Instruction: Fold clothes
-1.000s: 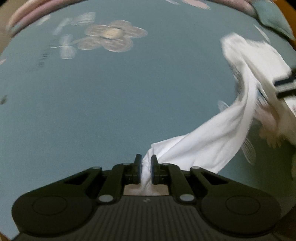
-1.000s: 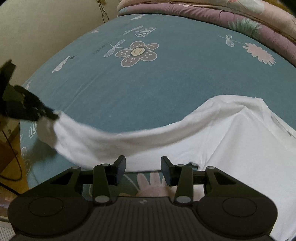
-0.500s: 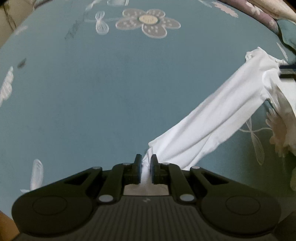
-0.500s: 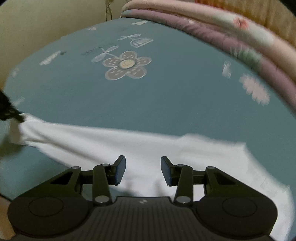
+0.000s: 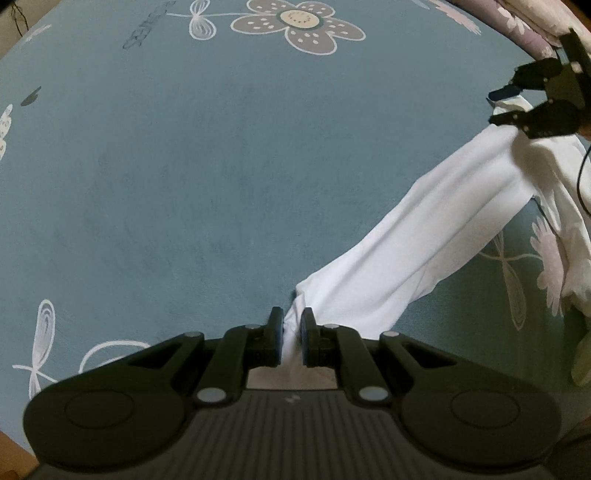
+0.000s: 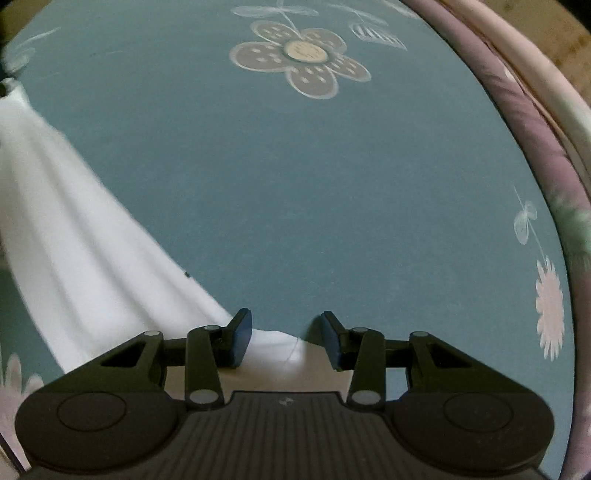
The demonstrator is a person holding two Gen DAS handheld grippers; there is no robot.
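In the left wrist view, the teal bedsheet (image 5: 184,184) fills the frame, printed at the lower left with a white outline bow and along the top with a grey flower (image 5: 298,25). At the bottom centre the left tongs (image 5: 292,324) are clenched on a corner of the white garment (image 5: 424,258), the cloth pinched between the two pads. From there the garment runs as a taut, creased band toward the upper right of the frame, lifted off the sheet. At its far end, upper right, the right tongs (image 5: 496,107) appear as a dark shape with their tips spread on either side of the cloth edge. A thin black cable (image 5: 580,181) hangs down the right edge over the white fabric, and a purple quilt (image 5: 517,33) borders the top right corner.

In the right wrist view, the white garment (image 6: 74,240) slants from the upper left edge down to the bottom centre, a little blurred. The right tongs (image 6: 286,332) stand released, the jaws well apart, with the cloth edge lying between and beneath them. The bedsheet (image 6: 332,184) beyond shows the same grey flower (image 6: 301,57) at top centre. Stacked purple and pink quilts (image 6: 524,110) curve down the right side.
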